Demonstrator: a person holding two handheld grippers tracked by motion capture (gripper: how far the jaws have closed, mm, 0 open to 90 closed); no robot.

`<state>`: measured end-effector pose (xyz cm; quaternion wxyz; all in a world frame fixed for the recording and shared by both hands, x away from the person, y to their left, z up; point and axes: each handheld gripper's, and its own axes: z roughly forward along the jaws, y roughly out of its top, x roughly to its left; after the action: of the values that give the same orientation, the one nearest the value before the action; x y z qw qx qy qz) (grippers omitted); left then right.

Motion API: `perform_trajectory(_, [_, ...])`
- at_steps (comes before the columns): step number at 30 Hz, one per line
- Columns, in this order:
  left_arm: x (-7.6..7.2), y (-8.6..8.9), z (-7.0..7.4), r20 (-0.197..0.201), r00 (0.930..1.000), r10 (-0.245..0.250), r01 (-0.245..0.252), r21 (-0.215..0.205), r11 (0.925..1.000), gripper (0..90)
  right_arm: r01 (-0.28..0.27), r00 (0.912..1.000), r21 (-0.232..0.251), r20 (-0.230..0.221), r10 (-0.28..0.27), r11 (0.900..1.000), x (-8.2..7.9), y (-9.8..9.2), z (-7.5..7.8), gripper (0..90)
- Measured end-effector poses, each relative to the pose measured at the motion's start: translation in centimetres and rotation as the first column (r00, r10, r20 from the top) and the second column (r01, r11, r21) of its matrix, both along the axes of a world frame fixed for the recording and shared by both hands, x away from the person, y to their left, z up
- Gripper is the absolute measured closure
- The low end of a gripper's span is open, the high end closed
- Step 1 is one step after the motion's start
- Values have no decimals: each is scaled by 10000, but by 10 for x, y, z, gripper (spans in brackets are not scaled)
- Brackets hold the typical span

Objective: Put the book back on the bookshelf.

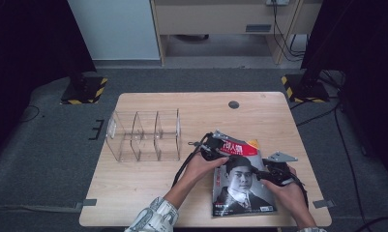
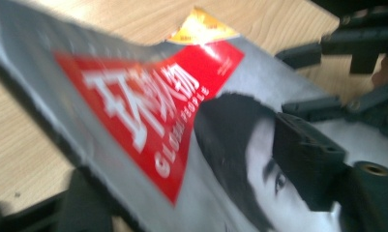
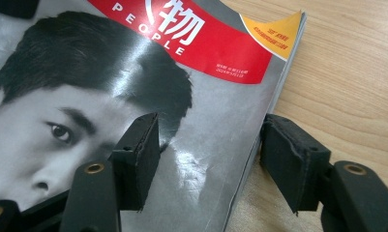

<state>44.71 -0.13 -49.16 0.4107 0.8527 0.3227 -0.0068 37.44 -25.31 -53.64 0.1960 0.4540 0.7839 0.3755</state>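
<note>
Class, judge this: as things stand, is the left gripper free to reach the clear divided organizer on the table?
Probably yes. The left gripper sits at the magazine's top corner, and only bare table lies between it and the organizer.

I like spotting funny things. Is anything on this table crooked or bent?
Yes: the magazine lies askew to the table edge, and its left side bends upward between the left gripper's jaws. The clear organizer sits straight.

**Fingers Straddled the Magazine's Edge**

The magazine [image 3: 133, 87] covered the left and centre of the frame, its red banner at the top. One of the fingers [image 3: 138, 159] rested over the cover; the other stood off its edge above the desk [image 3: 346, 82], apart.
</note>
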Motion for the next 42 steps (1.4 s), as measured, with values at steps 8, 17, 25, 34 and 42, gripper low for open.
perform_trajectory(8, [9, -7, 2, 454, 9990, -17, 7, 214, 9998, 220, -12, 10000, -18, -4, 12, 10000, 0, 0, 0, 395])
perform_trajectory(17, [14, -11, -3, 972, 9952, 97, -134, 376, 9992, 427, -10, 10000, -96, 93, 10, 10000, -1, 1, 0, 399])
perform_trajectory(25, [18, -11, -3, 492, 9984, 276, -299, 475, 9984, 501, -9, 9998, -195, 187, 12, 9998, -2, 2, 0, 402])
perform_trajectory(34, [22, -23, 5, 340, 9994, -48, 36, 362, 9993, 443, -6, 9998, -182, 206, 10, 9998, -3, 2, 0, 406])
perform_trajectory(42, [24, -21, 4, 349, 9993, -163, 152, 312, 9994, 554, -125, 9998, -93, 163, 126, 9999, -3, 1, 0, 433])
